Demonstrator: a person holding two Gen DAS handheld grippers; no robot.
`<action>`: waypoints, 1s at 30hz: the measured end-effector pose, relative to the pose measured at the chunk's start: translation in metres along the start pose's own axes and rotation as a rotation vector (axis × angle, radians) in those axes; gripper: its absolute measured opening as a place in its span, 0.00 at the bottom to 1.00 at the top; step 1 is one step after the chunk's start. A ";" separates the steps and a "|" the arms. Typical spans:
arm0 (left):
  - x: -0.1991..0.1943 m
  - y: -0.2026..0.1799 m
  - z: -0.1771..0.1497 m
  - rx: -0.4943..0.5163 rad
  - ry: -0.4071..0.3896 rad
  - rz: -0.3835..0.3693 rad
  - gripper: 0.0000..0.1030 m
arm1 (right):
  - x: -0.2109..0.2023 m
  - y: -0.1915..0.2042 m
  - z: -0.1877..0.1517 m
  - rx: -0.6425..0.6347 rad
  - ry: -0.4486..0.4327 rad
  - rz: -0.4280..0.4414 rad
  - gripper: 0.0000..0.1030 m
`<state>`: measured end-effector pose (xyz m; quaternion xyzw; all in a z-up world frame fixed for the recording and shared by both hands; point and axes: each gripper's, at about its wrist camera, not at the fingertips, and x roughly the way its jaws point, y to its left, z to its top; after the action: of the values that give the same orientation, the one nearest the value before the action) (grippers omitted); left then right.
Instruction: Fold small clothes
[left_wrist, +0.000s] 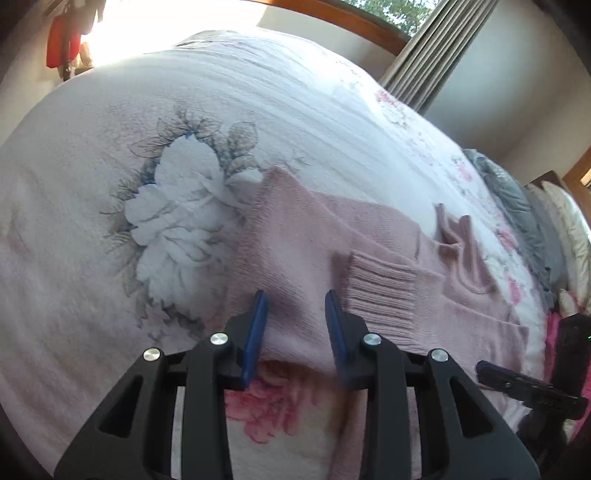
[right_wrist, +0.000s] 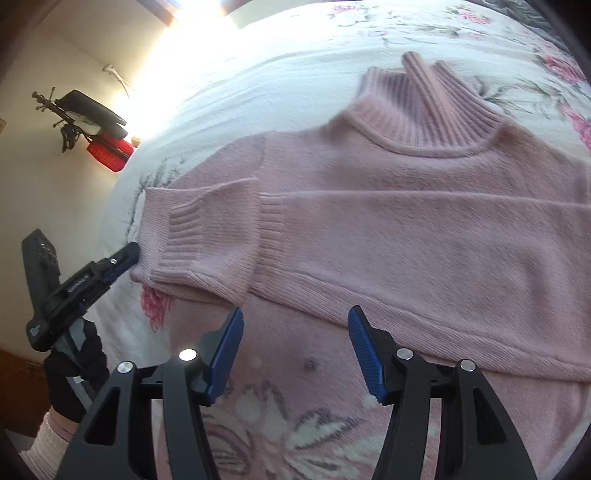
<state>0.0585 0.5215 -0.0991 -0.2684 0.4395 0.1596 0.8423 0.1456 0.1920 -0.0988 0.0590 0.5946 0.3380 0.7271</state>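
Right wrist view: a pink sweater (right_wrist: 388, 206) is seen spread flat on a floral bedspread (right_wrist: 280, 424), ribbed collar (right_wrist: 424, 107) turned toward the far side; one sleeve is folded across the body, its ribbed cuff (right_wrist: 192, 240) lying near the sweater's left edge. The right hand-held gripper (right_wrist: 295, 347) is held with blue fingers (right_wrist: 225, 350) well apart, nothing between them — just short of the sweater's near hem. The left hand-held gripper (right_wrist: 127, 258) is seen at the sweater's left edge, its tip touching the knit beside the cuff; whether fabric is pinched there cannot be told. In the left wrist view its fingers (left_wrist: 258, 325) stand apart over the knit; open bedspread (left_wrist: 92, 240) lies beyond that edge.
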 end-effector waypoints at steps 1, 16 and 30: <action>0.009 0.005 0.002 -0.002 0.017 0.013 0.28 | 0.009 0.006 0.008 0.010 0.011 0.038 0.58; 0.002 0.014 0.007 -0.044 0.011 -0.047 0.28 | 0.047 0.030 0.030 0.025 0.026 0.180 0.12; 0.045 -0.089 -0.011 0.182 0.071 -0.008 0.29 | -0.027 -0.067 0.014 0.068 -0.042 -0.069 0.13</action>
<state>0.1213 0.4451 -0.1138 -0.1977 0.4805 0.1060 0.8478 0.1848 0.1300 -0.1053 0.0702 0.5922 0.2908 0.7482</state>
